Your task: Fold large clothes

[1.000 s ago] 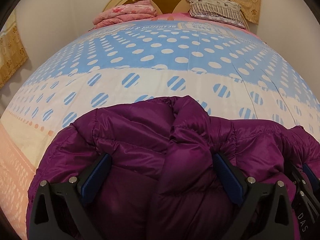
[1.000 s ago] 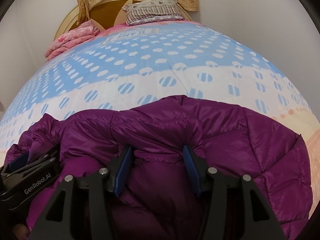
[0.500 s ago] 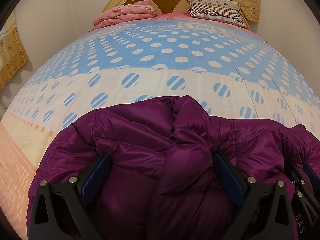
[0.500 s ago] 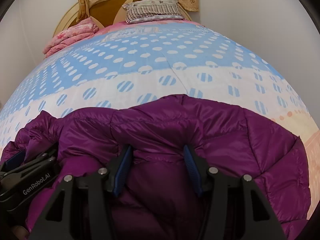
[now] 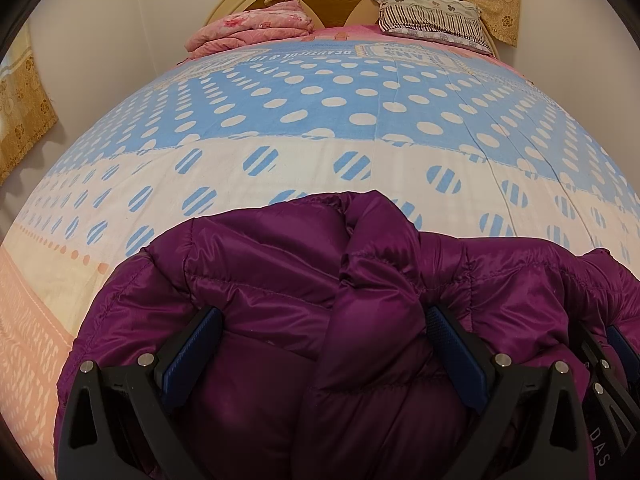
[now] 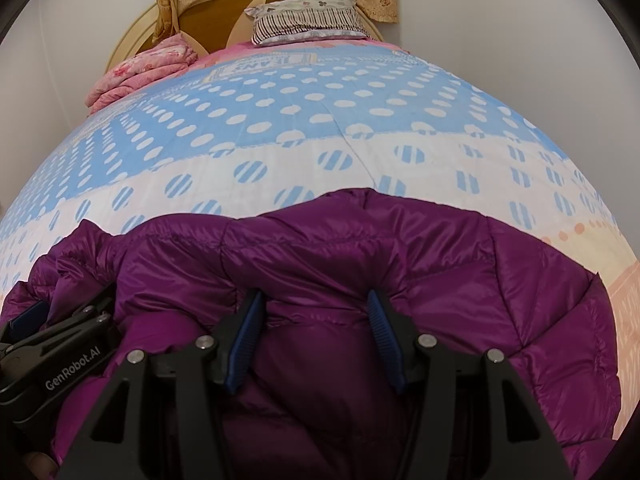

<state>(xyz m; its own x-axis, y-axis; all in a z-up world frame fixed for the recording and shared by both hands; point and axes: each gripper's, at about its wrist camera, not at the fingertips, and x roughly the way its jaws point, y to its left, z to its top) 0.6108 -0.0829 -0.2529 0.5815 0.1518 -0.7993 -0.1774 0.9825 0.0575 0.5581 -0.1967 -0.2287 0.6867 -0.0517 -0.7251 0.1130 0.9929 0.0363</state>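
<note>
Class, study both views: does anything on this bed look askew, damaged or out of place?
Nothing looks damaged or spilled. Only the purple puffer jacket lies bunched and rumpled at the near end of the dotted bedspread, not yet folded flat.

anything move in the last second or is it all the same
Nothing has visibly changed. The puffy purple quilted jacket lies bunched on the blue and white dotted bedspread as before. The left gripper and right gripper keep the same pose, each with jacket fabric bulging between its blue-padded fingers, at the same jaw spacing as before. The pink folded blanket and striped pillow at the headboard are unmoved.
</note>
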